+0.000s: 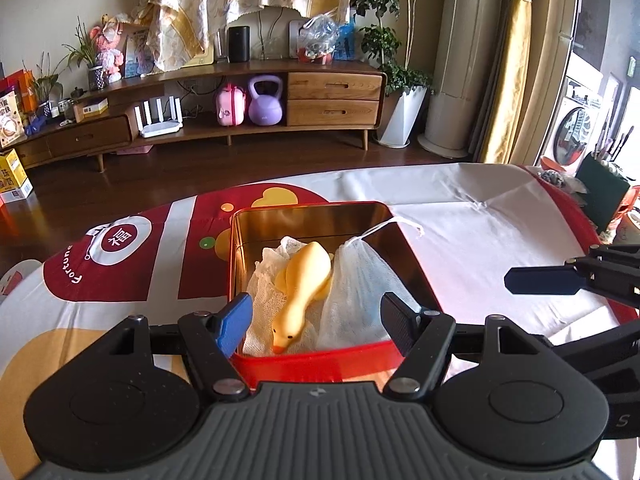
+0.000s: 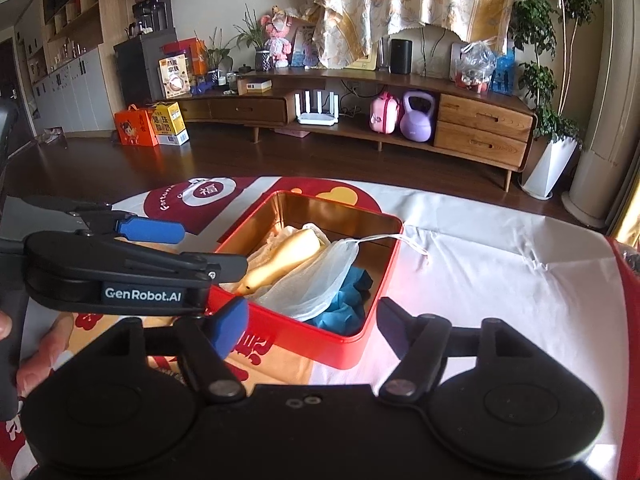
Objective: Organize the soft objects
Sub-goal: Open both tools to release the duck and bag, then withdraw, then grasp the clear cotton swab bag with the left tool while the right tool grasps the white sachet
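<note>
Yellow soft rubber duck (image 1: pixel 305 280) lies lengthwise in the red rectangular tin box (image 1: pixel 312 364), its orange beak pointing toward the near wall, on white gauze cloth (image 1: pixel 264 304) beside a white mesh pouch (image 1: pixel 356 292). Left claw (image 1: pixel 316 324) and right claw (image 2: pixel 310 328) both gape wide, empty, above the tabletop (image 1: pixel 480 232).

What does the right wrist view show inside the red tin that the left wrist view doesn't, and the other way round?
Right wrist only: a blue cloth under the mesh bag, in the tin's near corner. Left wrist only: the white gauze spread fully under the duck, and the duck's orange beak. Both: the red tin, yellow duck, mesh bag with its drawstring over the rim.
</note>
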`<state>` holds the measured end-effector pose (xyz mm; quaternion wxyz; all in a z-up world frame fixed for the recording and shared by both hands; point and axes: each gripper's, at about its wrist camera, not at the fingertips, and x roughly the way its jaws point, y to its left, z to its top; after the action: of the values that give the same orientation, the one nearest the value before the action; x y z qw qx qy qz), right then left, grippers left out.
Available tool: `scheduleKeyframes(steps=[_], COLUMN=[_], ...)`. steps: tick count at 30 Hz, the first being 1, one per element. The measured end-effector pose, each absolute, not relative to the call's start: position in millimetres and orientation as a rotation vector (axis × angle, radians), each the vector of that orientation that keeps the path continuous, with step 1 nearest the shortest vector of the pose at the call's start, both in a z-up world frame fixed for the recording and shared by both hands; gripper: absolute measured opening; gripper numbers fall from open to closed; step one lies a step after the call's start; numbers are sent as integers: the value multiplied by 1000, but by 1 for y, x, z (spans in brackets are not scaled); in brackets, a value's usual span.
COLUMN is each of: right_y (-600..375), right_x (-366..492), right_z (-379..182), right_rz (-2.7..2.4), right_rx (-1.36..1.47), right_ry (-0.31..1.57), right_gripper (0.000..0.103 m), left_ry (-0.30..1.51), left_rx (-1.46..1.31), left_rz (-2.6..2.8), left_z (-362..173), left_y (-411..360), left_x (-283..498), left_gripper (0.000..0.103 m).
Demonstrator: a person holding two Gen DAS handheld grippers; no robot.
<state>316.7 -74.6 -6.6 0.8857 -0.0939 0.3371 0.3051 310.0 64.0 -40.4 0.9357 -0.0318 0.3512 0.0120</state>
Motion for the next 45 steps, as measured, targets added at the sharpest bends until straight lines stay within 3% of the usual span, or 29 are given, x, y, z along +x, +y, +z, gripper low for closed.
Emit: scheduleKeyframes(steps=[5,12,23,29,45], right_y=[-85,-100,-124,-132,-151], right_x=[295,267,226,204,179], right_z=[8,19,20,10,-52], right_rz=[641,642,652,666,619], right_rx=[-192,-165,-119,-124,-139], right_ry=[672,652,625,622,709], right_gripper=[80,88,102,102,102], left_ry=[690,661,640,640,722], left_rx=[-74,-70,-107,-138,-178], left_rz=[16,-9,-38,-67,-103], left_z=[-24,-8,-4,-17,-67], left_y=[61,55,61,66,51], left_x=[283,245,189,161,135], left_gripper=[76,77,89,100,103])
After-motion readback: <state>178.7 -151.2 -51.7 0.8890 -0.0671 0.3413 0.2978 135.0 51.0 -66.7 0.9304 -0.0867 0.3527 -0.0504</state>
